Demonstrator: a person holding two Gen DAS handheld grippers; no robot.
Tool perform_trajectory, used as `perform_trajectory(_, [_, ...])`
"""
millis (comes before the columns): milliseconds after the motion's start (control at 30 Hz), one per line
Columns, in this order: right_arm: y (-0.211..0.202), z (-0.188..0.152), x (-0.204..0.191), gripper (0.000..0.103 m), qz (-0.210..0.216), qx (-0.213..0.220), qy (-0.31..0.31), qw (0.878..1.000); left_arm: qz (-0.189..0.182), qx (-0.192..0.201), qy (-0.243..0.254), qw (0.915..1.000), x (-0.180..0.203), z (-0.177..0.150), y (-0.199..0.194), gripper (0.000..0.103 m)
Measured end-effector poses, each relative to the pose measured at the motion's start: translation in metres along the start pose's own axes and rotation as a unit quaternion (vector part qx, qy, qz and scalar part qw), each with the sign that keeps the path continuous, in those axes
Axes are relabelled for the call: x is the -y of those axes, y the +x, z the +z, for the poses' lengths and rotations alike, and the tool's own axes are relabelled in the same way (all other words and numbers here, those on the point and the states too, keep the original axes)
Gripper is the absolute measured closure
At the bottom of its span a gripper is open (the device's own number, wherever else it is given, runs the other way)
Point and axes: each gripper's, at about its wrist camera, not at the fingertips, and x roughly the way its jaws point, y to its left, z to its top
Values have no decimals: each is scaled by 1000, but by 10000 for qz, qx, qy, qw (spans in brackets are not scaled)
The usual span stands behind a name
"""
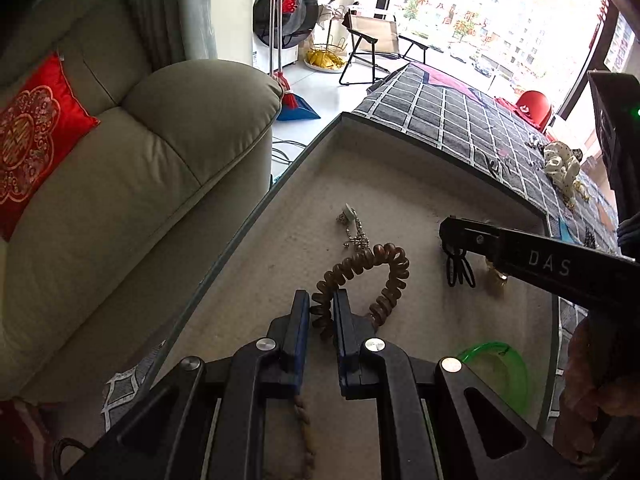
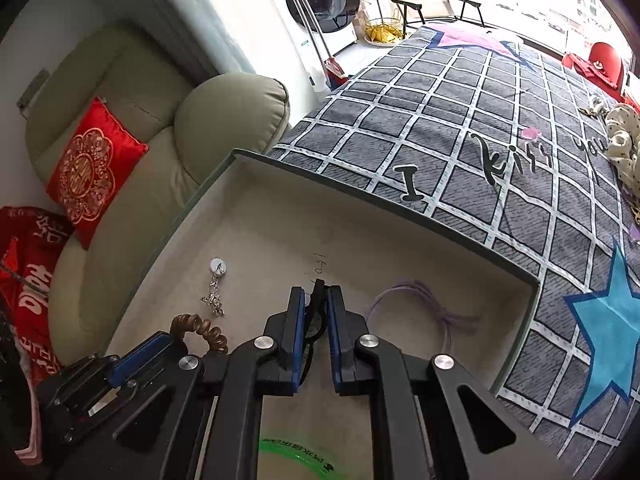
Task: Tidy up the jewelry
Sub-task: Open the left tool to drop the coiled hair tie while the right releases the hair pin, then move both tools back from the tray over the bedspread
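Note:
A brown wooden bead bracelet lies looped on the glass-topped table. My left gripper is shut on one end of it. A silver chain with a round pendant lies just beyond. My right gripper is shut on black hair ties, which dangle from it in the left wrist view. A thin purple cord loop lies on the table to its right. The silver chain and the bracelet show at the left.
A green translucent bowl stands near the table's front edge, also in the right wrist view. A small gold piece lies under the right gripper. A grey sofa with a red cushion is left; a checked blanket lies beyond.

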Motion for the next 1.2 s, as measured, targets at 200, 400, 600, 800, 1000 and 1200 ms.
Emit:
perform_trajectory(200, [-5,0,10,78,400,-81,267,9988,214,7,83,9997,7,-1,-1,89])
perform_trajectory(400, [-21,-6,7,55,247,106,131,9996,365,244,129,9990,9,-1,-10,22])
perform_trajectory(600, [-47,-14,16,54,235,344,247,9988,380,303,189,9986,10,0,-14,22])
perform_trajectory(800, [-72,-29,27,44,247,484,396,9977,353,328,233,9986,14,-4,-21,18])
perform_trajectory(1000, [-87,-47,35,35,315,469,506,9971,343,405,299,9981,21,-11,-33,0])
perform_trajectory(1200, [-103,-67,43,22,408,553,590,9959,312,383,378,9981,29,-19,-44,0])
